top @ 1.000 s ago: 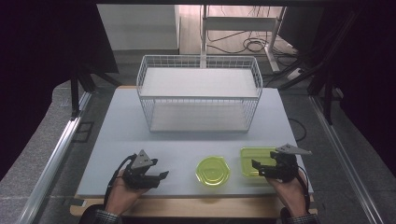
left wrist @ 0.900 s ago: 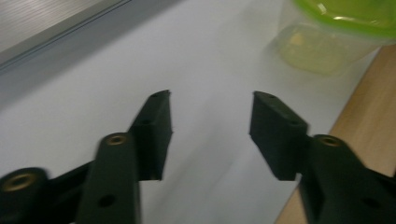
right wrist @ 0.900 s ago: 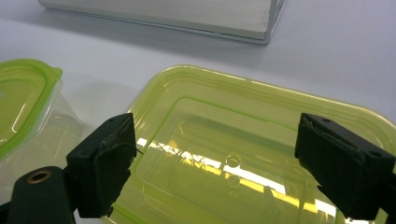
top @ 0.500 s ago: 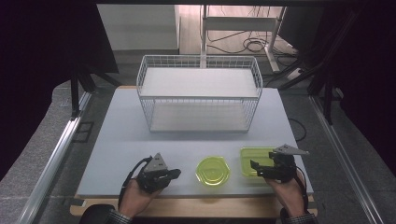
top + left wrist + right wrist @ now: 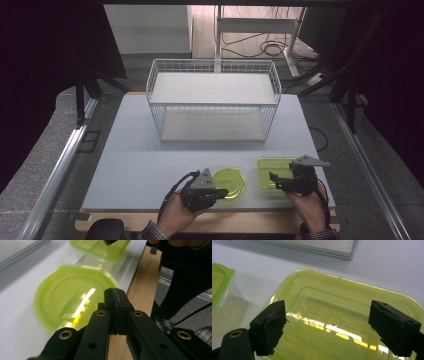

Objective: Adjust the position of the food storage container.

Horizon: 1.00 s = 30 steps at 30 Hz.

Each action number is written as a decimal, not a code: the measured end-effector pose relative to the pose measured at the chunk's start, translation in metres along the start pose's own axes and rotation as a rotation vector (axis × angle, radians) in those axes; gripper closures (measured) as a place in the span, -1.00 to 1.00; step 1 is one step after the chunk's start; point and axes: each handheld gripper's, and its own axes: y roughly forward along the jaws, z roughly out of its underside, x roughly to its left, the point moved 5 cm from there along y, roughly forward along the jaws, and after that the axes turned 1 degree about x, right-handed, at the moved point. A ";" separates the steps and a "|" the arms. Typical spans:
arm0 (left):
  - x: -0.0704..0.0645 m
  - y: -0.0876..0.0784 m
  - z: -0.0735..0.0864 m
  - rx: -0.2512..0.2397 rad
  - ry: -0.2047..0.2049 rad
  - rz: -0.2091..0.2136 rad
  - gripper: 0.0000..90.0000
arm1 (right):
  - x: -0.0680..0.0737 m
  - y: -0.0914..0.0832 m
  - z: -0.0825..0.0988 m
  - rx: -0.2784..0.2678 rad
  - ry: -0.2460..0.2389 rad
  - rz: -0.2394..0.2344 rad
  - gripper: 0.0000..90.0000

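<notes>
A white table (image 5: 140, 165) holds a white wire basket (image 5: 212, 102) at the back. Near the front edge sit 2 green lidded containers, 1 round (image 5: 231, 182), 1 rectangular (image 5: 272, 172). The left gripper (image 5: 220, 192) touches the round one; the right gripper (image 5: 274, 180) hangs over the rectangular one.

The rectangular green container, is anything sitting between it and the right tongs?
Nothing visible does. The right tongs hang open directly over the rectangular green container, one jaw toward each side, with bare lid between them. The round green container sits apart to one side, by the shut left tongs.
</notes>
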 end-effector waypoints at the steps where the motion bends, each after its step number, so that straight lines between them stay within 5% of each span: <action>1: -0.006 0.007 -0.007 0.001 0.018 0.006 1.00 | 0.000 0.000 0.000 0.000 0.000 0.001 -0.67; 7: -0.018 0.029 -0.018 0.017 0.048 0.022 1.00 | 0.000 -0.001 -0.001 -0.009 -0.006 0.003 -0.68; 14: -0.017 0.051 -0.015 0.064 0.029 0.012 1.00 | 0.000 -0.002 -0.001 -0.013 -0.007 0.003 -0.68; 30: 0.031 0.024 0.008 0.094 -0.079 -0.100 1.00 | 0.000 -0.001 0.000 -0.007 -0.016 0.010 -0.68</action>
